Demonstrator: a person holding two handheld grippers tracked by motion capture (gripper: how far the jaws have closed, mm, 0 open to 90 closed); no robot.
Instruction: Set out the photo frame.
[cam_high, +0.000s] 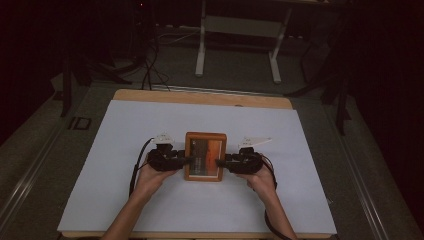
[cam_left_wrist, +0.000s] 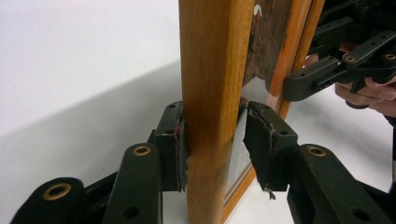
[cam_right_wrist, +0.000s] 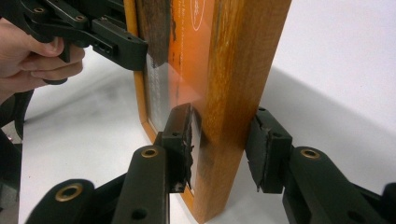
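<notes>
Dark floor and a white desk frame lie beyond the table, whose pale sheet carries a wooden picture frame near its middle. A person's two hands come in from the near edge, the left gripper at the frame's left side and the right gripper at its right side. The step in hand looks like a two-sided grasp of the frame, perhaps to lift or set it. From above I cannot tell whether the frame lies flat or is raised. The left gripper view settles more: one pad presses the wood of the side rail, the other meets the glass side, so those jaws clasp the rail. The right gripper view shows one pad against the front, while the outer pad seems to stand just off the wood, so that grip looks loose. Next, I judge, the right jaws need to close fully before any lift, and both hands should rise together.
</notes>
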